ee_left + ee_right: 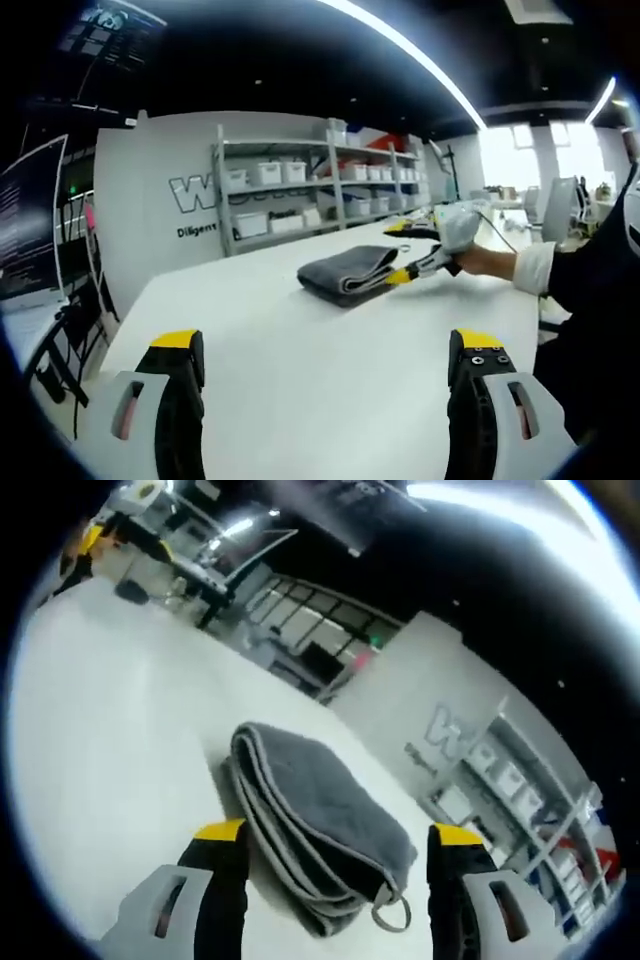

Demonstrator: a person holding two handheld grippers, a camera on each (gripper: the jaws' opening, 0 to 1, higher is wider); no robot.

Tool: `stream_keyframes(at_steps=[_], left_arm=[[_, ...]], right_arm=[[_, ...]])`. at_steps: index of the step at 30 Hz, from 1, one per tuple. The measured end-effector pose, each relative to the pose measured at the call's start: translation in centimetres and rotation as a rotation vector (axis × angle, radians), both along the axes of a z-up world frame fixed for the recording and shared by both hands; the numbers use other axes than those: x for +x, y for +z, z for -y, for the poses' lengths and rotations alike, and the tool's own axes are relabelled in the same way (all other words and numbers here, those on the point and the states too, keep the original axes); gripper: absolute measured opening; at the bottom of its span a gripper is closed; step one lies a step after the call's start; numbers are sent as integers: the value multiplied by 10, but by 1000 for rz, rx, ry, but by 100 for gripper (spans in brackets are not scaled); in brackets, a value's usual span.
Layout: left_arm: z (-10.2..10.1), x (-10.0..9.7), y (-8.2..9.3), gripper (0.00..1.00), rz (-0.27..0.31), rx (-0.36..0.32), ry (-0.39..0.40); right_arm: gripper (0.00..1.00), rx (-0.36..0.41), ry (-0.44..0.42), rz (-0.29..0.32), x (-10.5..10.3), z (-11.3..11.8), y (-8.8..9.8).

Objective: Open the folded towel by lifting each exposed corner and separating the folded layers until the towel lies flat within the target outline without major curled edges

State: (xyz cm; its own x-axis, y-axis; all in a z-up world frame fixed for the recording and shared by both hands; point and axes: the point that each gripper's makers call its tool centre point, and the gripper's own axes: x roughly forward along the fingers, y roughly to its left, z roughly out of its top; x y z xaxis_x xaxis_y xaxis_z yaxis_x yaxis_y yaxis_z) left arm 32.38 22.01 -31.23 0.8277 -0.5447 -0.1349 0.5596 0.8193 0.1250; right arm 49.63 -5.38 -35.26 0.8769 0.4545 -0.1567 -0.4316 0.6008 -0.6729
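A grey towel [347,271], folded into a thick stack, lies on the white table [300,370]. In the right gripper view the towel [320,810] shows its layered edges and a small metal ring [393,916] at the near corner. My right gripper [338,848] is open, its yellow-tipped jaws standing on either side of the towel's near end. In the left gripper view that right gripper [420,250] reaches the towel's right end, held by a hand. My left gripper [325,345] is open over bare table, well short of the towel.
A metal shelf rack [320,185] with white bins stands behind the table by a white wall. The person's dark sleeve [600,270] is at the right. Desks and chairs fill the far room [190,570]. A monitor [30,220] stands at the left.
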Motion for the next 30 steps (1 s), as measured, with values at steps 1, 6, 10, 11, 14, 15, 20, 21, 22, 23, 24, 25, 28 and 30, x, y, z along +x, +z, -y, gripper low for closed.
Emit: stream_keyframes(at_steps=[1, 6, 10, 11, 14, 15, 20, 21, 22, 23, 24, 25, 28, 30], left_arm=[[0, 0, 0, 99, -1, 4, -1], [1, -2, 0, 99, 0, 18, -5], [-1, -3, 1, 99, 1, 9, -1], [-2, -3, 1, 99, 1, 8, 1], [-3, -2, -1, 99, -5, 9, 6], [-4, -1, -2, 99, -8, 9, 7], [-2, -1, -4, 99, -16, 7, 5], [-1, -1, -4, 99, -16, 9, 2], [0, -2, -4, 99, -15, 10, -1], [1, -2, -3, 99, -14, 12, -3], [1, -2, -3, 99, -13, 12, -4], [1, -2, -3, 99, -12, 10, -5], [-2, 0, -2, 99, -10, -6, 12], [-6, 1, 1, 99, -4, -25, 26]], right_arm=[[69, -10, 4, 2, 1, -2, -2], [65, -77, -9, 24, 5, -2, -6], [64, -96, 3, 22, 3, -5, -10], [64, -103, 3, 23, 3, -6, -11], [62, -115, 1, 27, 5, -5, -12], [62, -119, -3, 26, 6, -5, -13], [54, -189, -44, 56, 10, -4, -18], [52, -190, -49, 61, 10, -4, -16], [50, -189, -60, 75, 10, -3, -13], [49, -188, -69, 82, 11, -3, -10], [48, -185, -76, 89, 11, -3, -9], [47, -180, -83, 92, 12, -2, -7], [45, -198, -103, 91, 14, -3, -10], [44, -218, -117, 115, 14, -2, -8]])
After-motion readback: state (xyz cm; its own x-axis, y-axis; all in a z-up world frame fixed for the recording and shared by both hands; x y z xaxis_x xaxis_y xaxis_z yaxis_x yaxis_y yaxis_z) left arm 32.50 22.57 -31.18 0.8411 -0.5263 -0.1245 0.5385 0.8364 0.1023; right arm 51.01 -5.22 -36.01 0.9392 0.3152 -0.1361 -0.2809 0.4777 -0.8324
